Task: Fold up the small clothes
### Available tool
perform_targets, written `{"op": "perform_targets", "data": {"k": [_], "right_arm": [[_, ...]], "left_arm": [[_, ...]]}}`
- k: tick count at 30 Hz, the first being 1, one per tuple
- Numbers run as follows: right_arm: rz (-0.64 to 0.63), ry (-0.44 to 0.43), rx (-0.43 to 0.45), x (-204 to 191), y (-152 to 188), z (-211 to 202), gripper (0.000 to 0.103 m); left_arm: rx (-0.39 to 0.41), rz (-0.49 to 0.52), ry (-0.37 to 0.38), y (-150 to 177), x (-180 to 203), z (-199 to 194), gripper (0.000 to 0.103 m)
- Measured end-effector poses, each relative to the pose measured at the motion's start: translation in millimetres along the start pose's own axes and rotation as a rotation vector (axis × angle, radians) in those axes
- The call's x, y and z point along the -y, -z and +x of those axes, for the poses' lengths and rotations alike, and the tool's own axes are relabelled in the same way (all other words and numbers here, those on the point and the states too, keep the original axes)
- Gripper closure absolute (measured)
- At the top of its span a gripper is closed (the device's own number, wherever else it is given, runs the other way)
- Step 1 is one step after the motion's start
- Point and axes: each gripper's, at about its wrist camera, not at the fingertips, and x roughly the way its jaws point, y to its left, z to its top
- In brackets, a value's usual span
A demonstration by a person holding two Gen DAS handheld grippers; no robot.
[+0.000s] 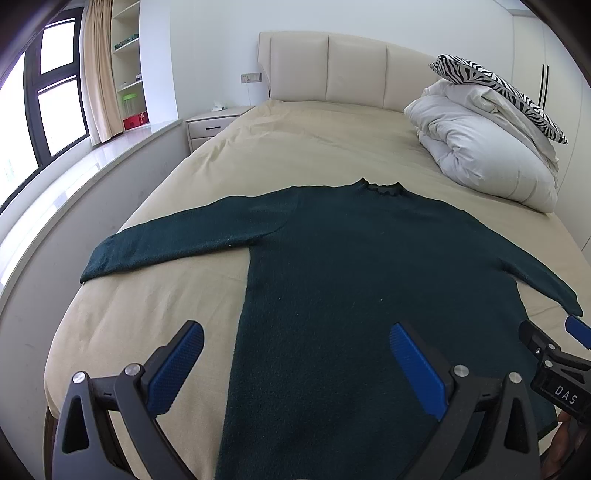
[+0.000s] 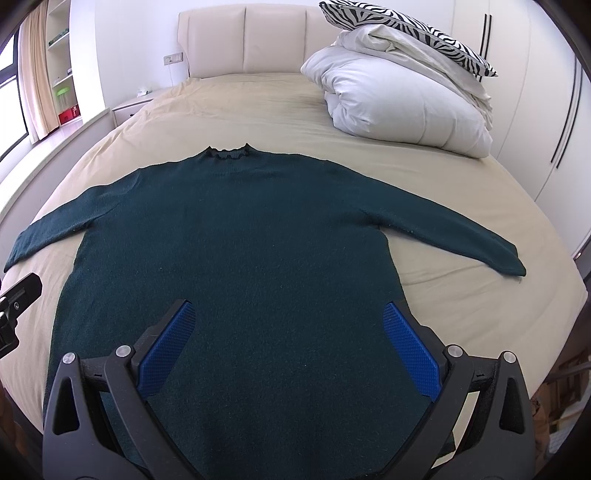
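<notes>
Left gripper (image 1: 295,339): spread wide, grasping nothing, above the hem.
Right gripper (image 2: 288,317): likewise spread, nothing between its pads.
Sweater (image 2: 236,236): dark green, flat on the bed (image 2: 258,107), sleeves outstretched, collar toward the headboard (image 2: 243,40).
Duvet (image 2: 399,99): bundled beside the headboard, zebra pillow (image 2: 406,26) on top.

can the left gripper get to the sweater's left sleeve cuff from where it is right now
Probably yes. The left gripper is open above the dark green sweater, and the sleeve cuff lies flat on the bare bedsheet, with nothing in between.
</notes>
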Motion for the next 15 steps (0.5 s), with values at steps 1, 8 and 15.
{"op": "perform_targets", "data": {"k": [1,8,15], "right_arm": [[0.000,0.000,-0.002,0,0,1,0.000],[-0.002,0.000,-0.012,-1,1,5,0.000],[-0.004,-0.004,-0.024,-2,1,11,0.000]], "left_arm": [[-0.001,-0.001,0.000,2,0,-3,0.000],[-0.011,0.000,0.000,1,-3,4,0.000],[-0.024,0.001,-0.006,2,-2,8,0.000]]}}
